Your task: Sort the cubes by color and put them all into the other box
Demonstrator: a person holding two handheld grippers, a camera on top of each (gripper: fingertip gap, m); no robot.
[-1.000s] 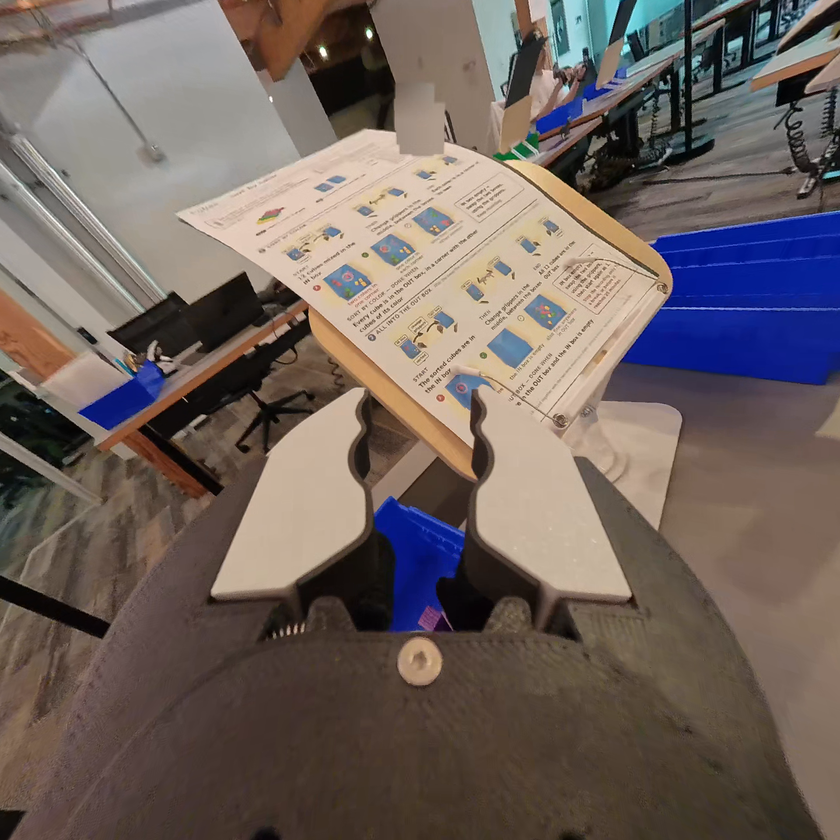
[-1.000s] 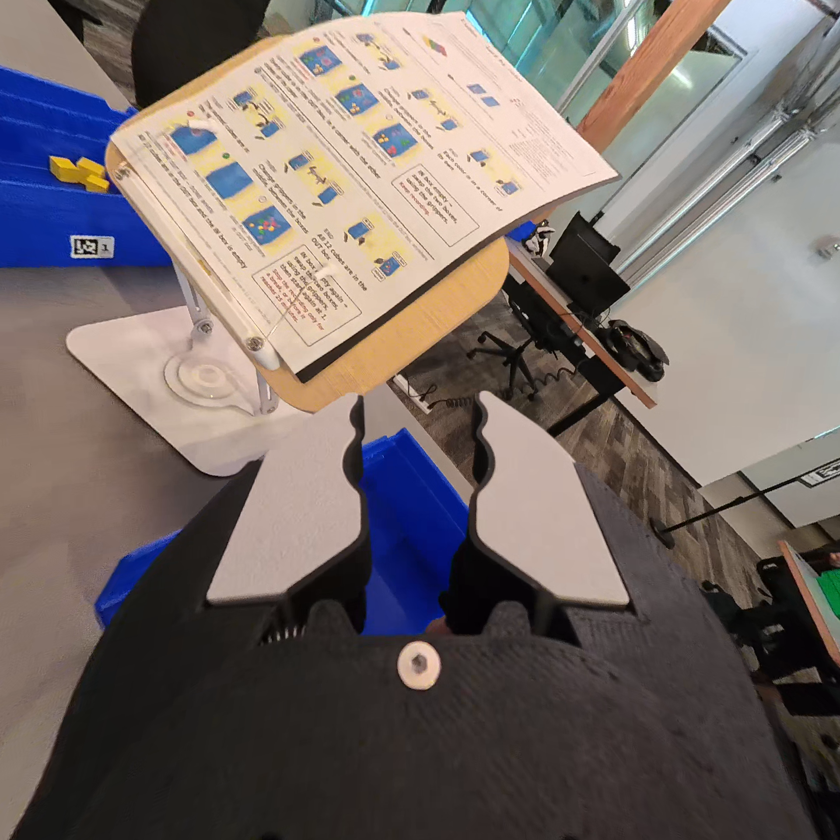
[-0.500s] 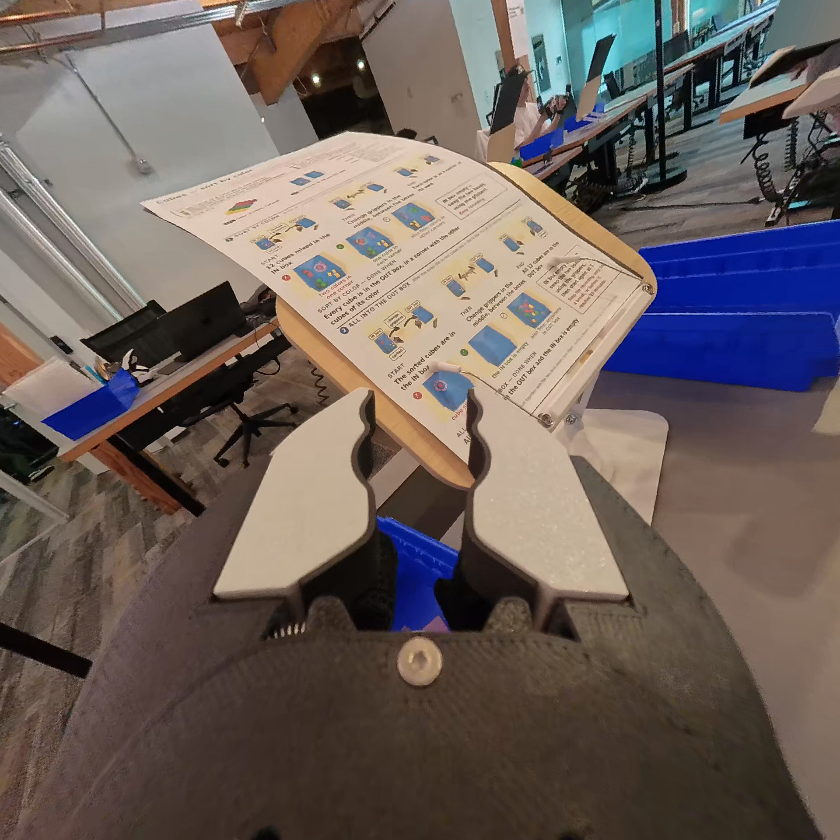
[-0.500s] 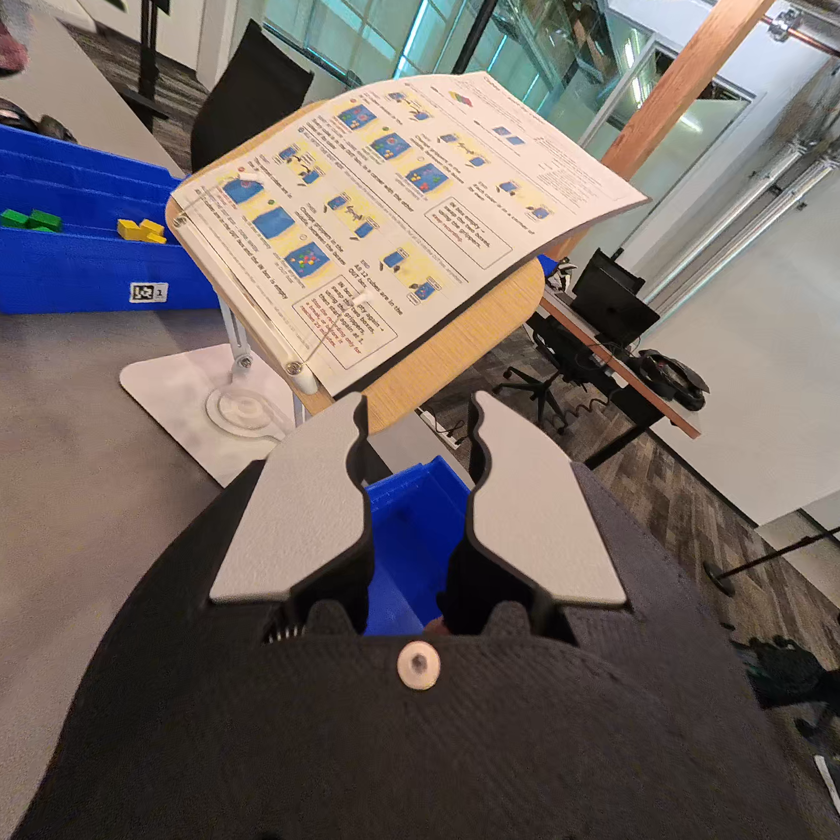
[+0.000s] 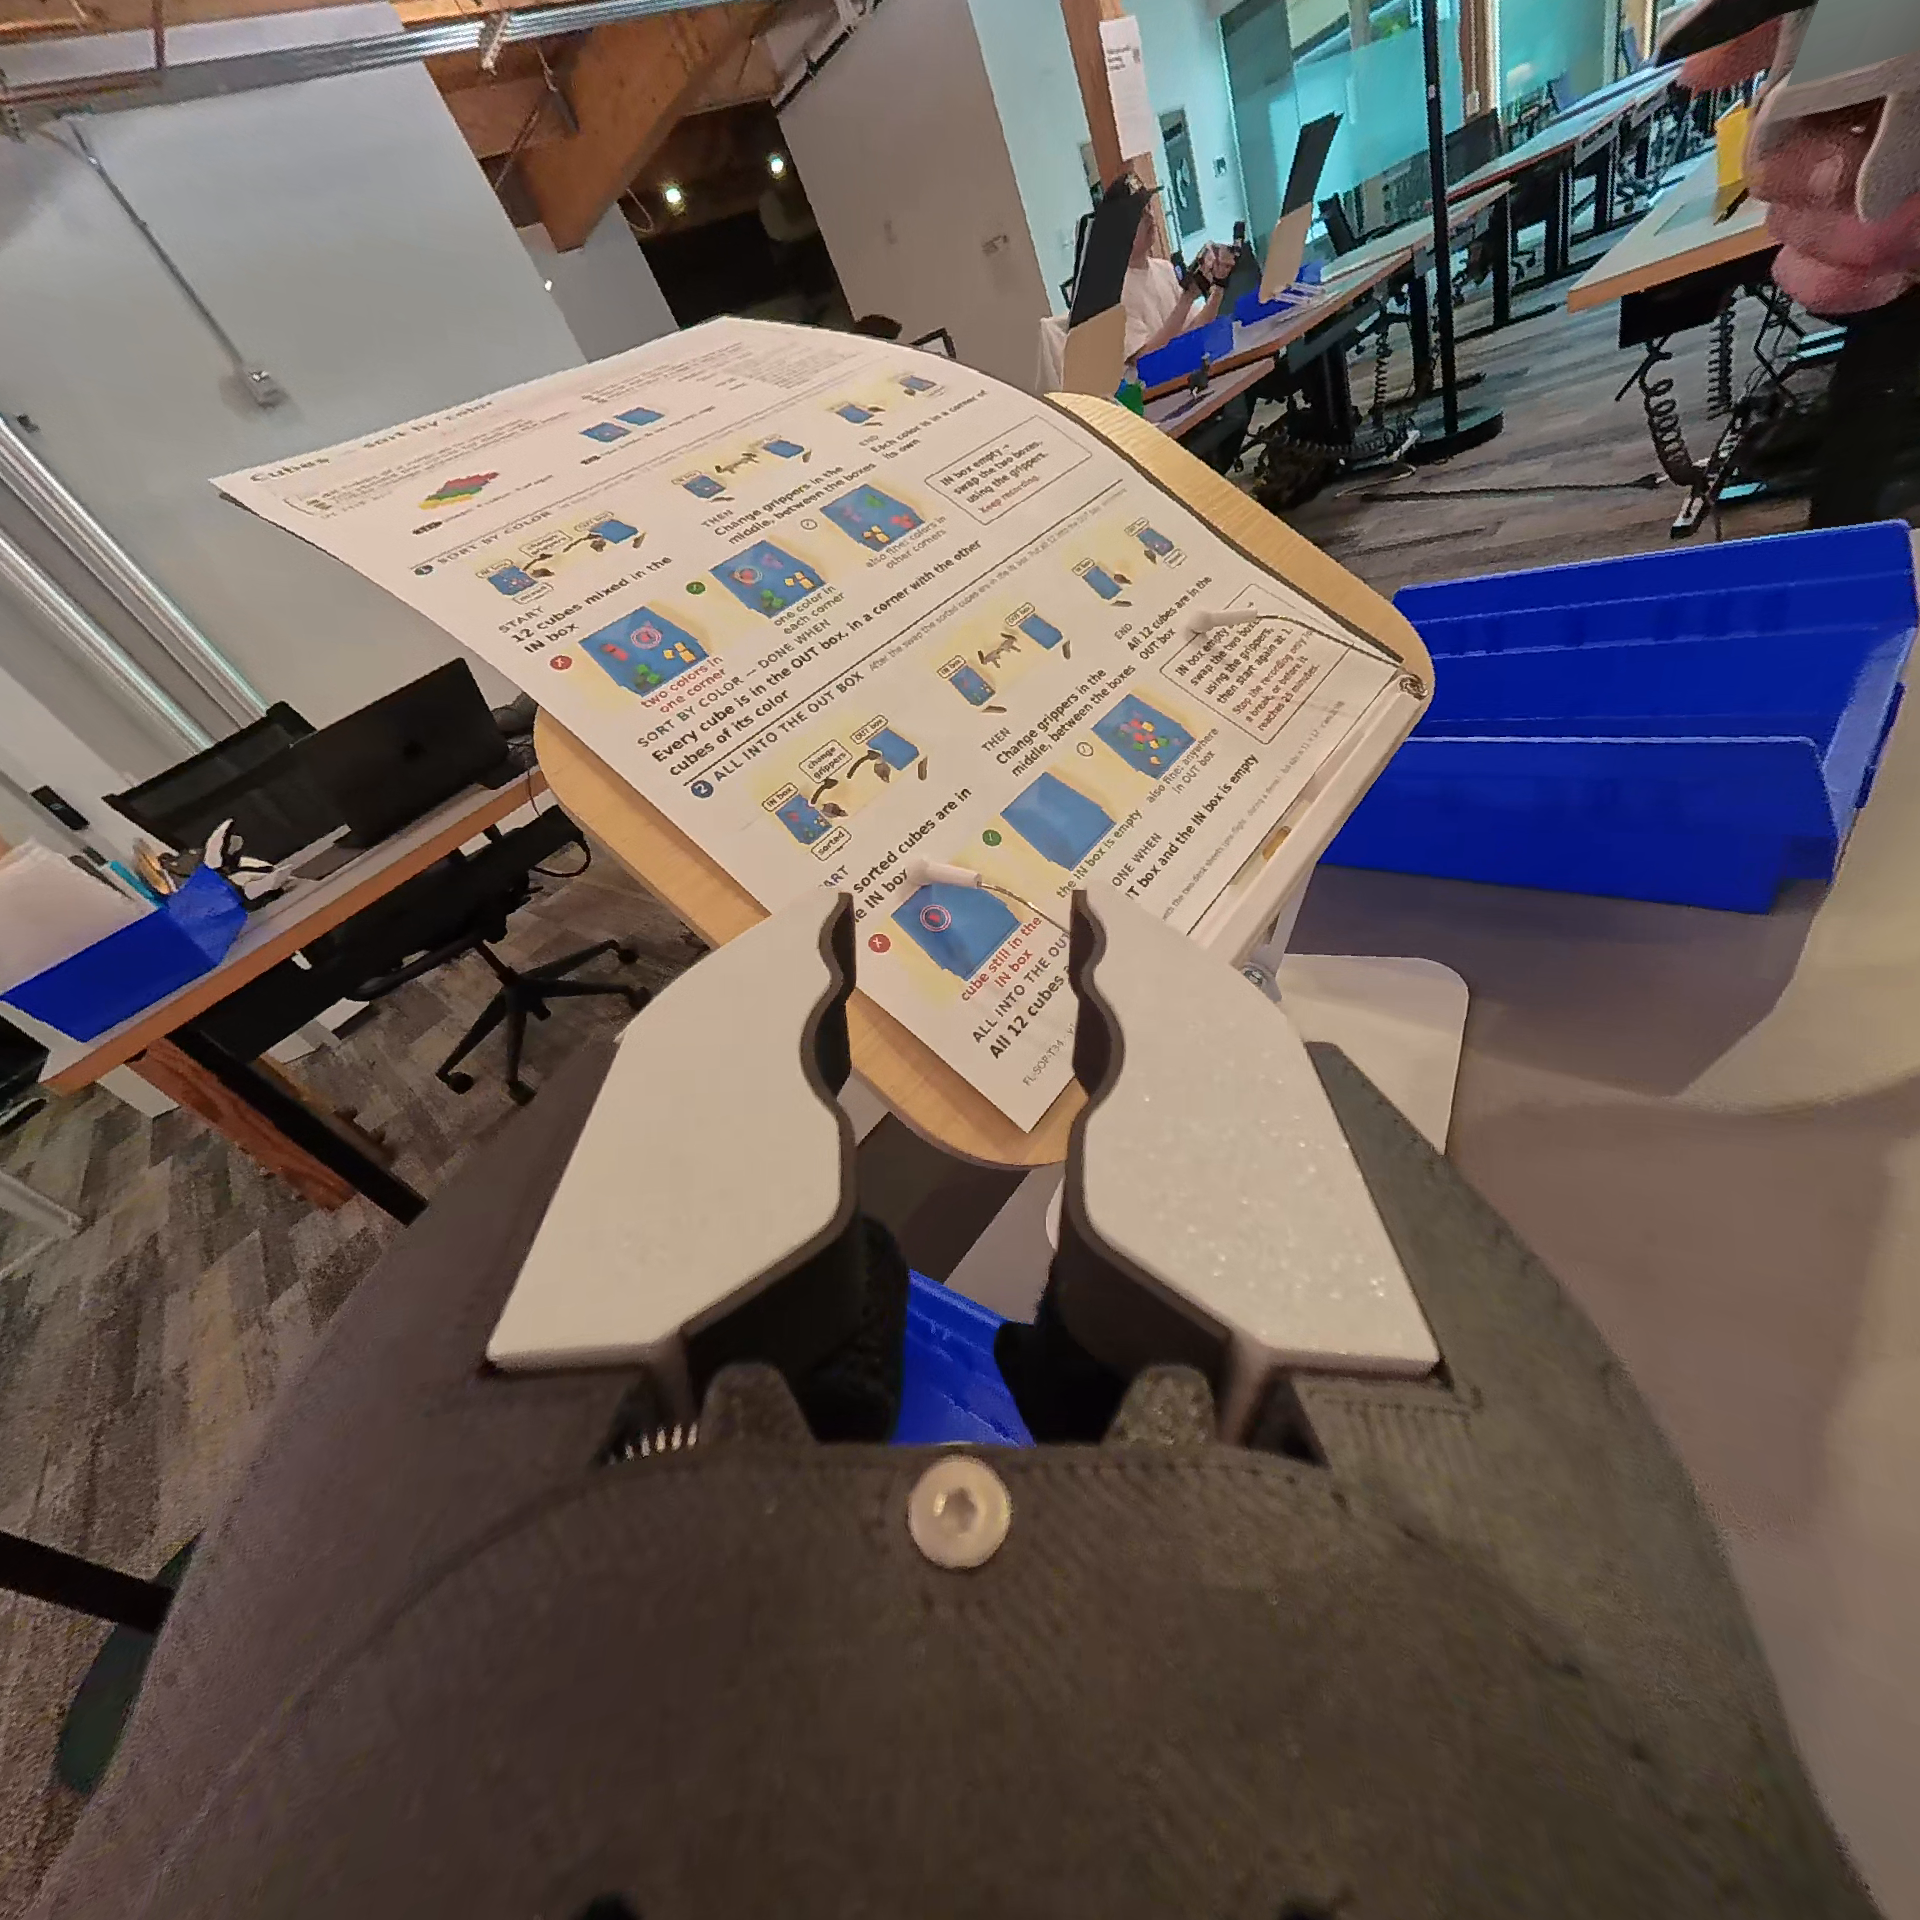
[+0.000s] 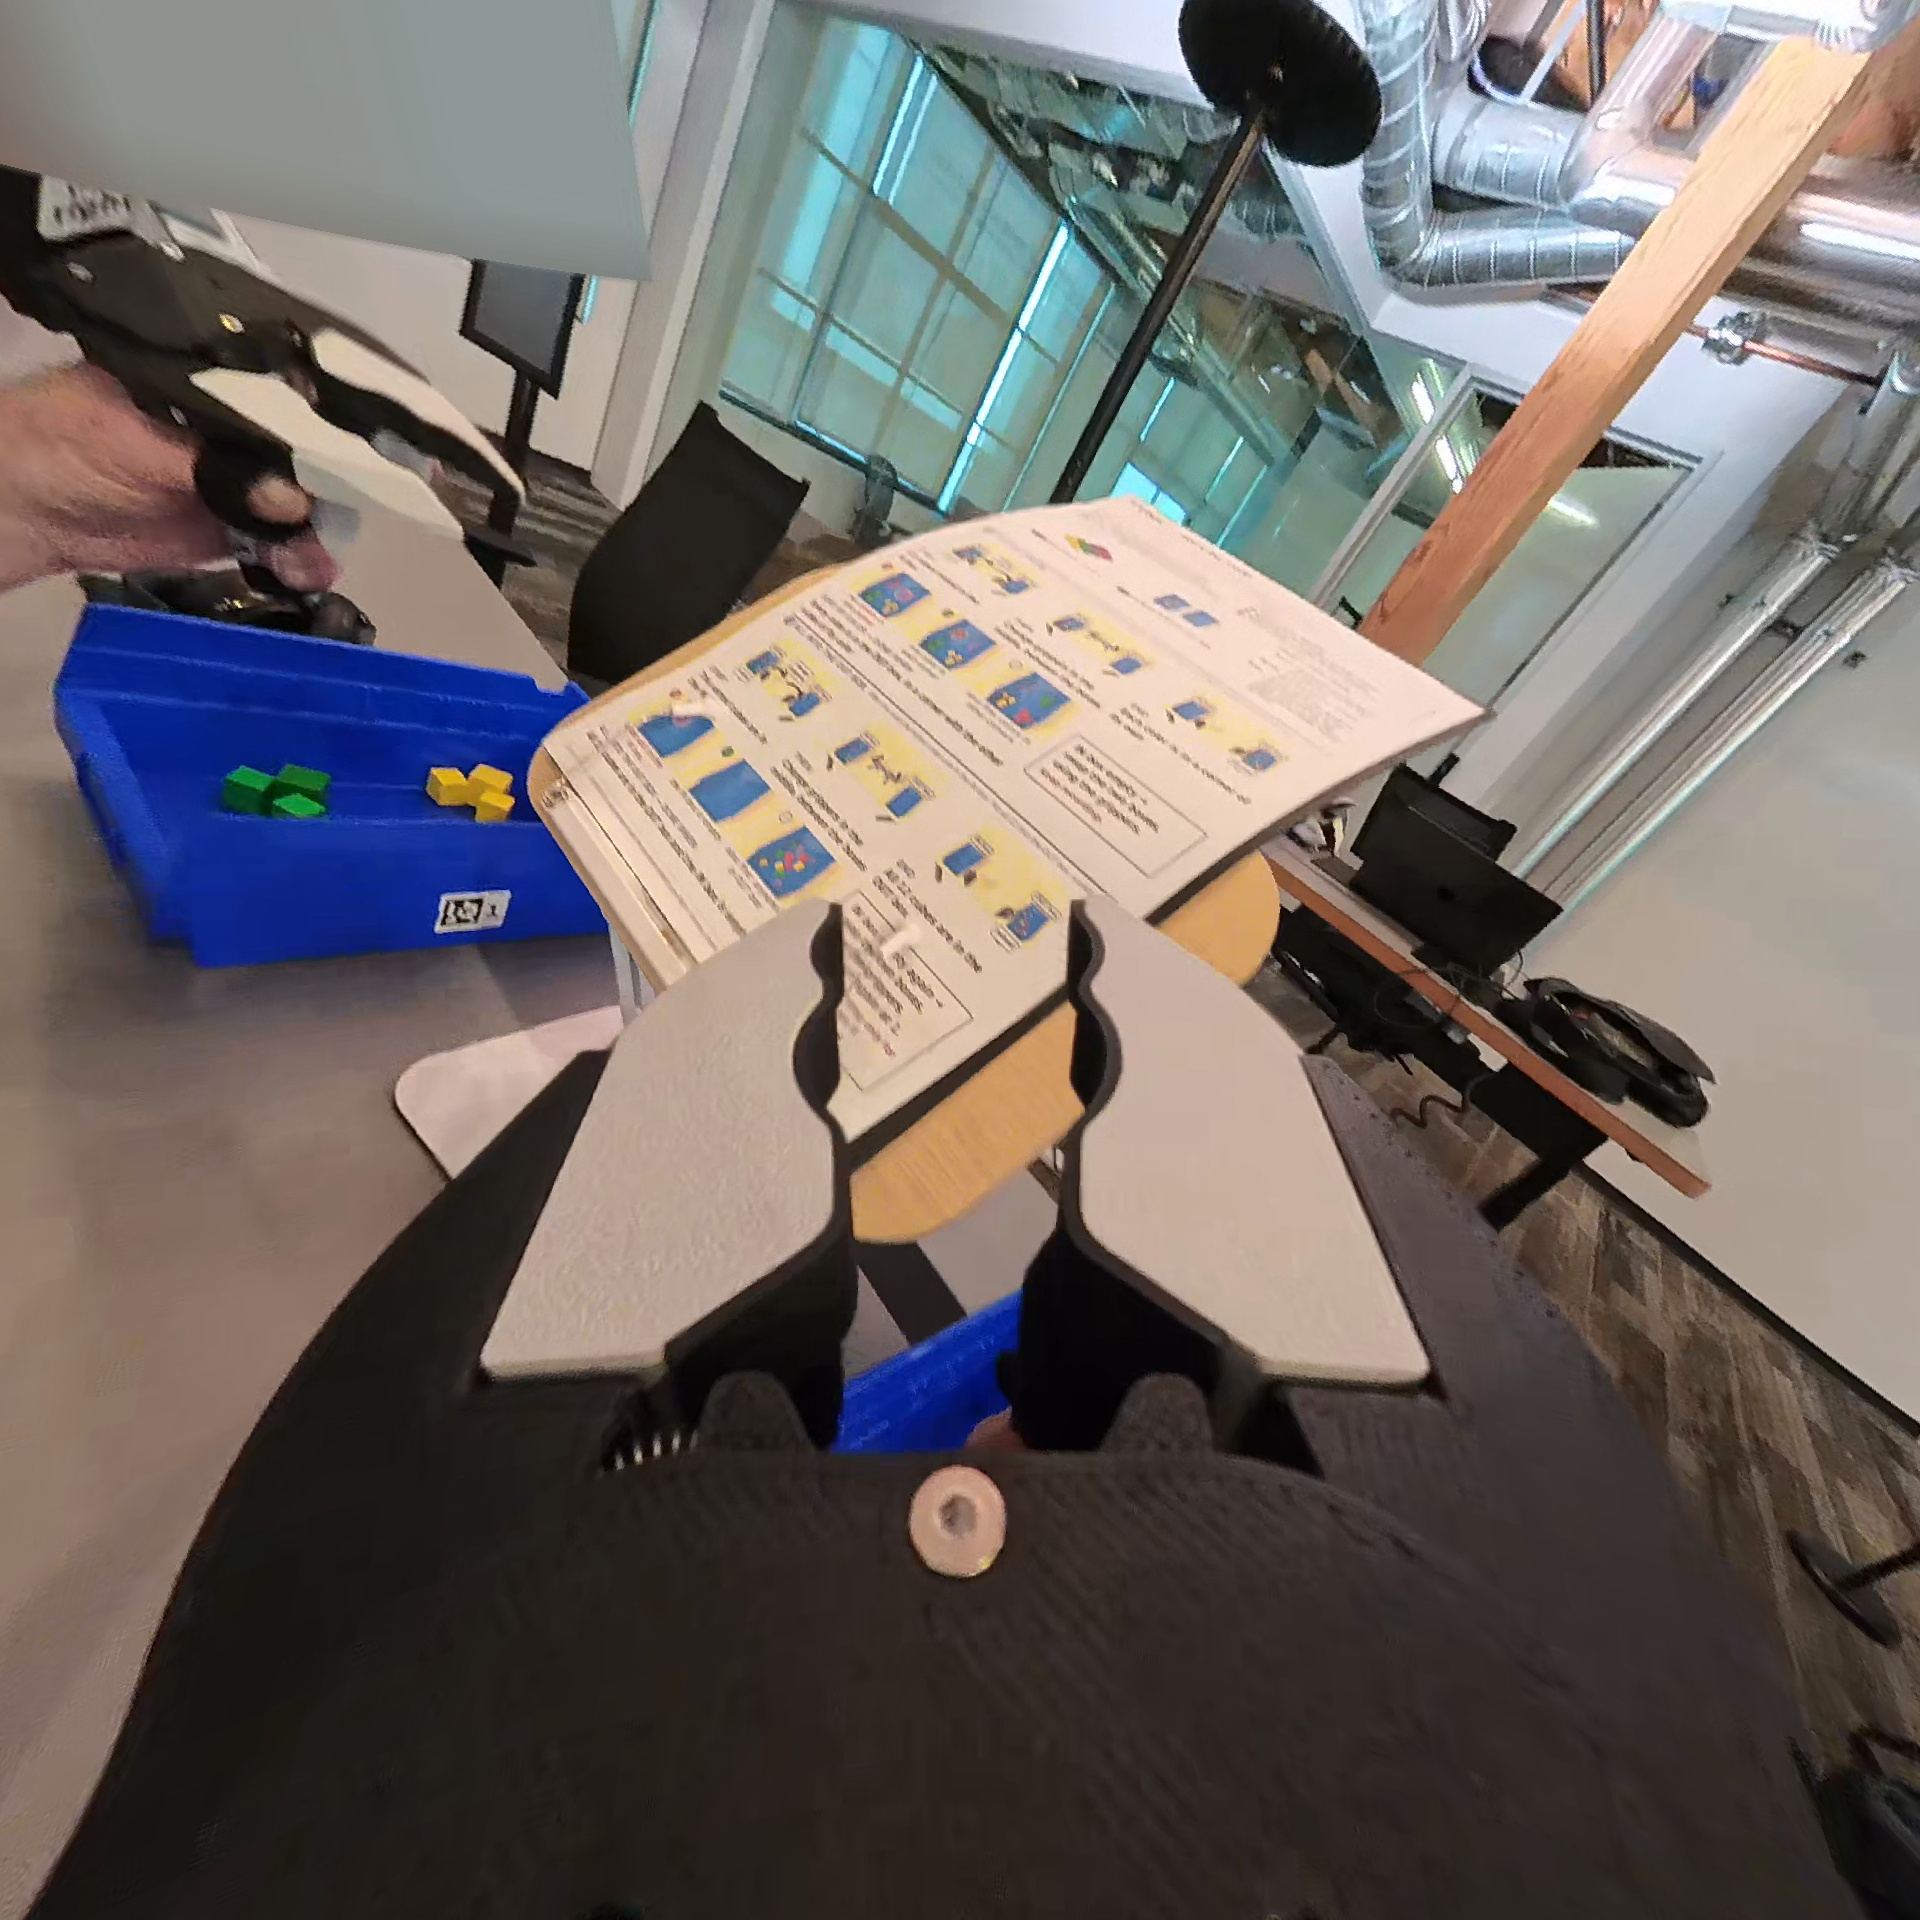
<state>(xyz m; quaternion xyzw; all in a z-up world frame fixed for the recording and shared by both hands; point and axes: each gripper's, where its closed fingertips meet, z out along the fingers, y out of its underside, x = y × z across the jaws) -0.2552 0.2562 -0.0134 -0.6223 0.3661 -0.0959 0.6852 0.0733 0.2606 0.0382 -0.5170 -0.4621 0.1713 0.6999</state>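
My left gripper (image 5: 961, 925) is open with nothing between its fingers. It is held up in front of an instruction sheet (image 5: 831, 644) on a tilted wooden stand. A blue box (image 5: 1662, 665) lies to its right on the table, its contents hidden. My right gripper (image 6: 951, 925) is open and empty too, facing the same sheet (image 6: 987, 748). In the right wrist view a blue box (image 6: 343, 894) at the left holds green cubes (image 6: 275, 792) and yellow cubes (image 6: 473, 792) in separate groups. A second blue box shows through the gap under each gripper (image 5: 956, 1361) (image 6: 925, 1371).
Another gripper (image 6: 343, 416) held by a hand hovers above the box with the cubes. The stand's white base (image 6: 488, 1081) sits on the grey table (image 6: 208, 1091). Desks, office chairs and carpet lie beyond the table edge.
Both grippers rose and tilted upward, staying open and empty. The right view swung, bringing the green cubes and the other gripper into view. The blue box under each gripper shows less.
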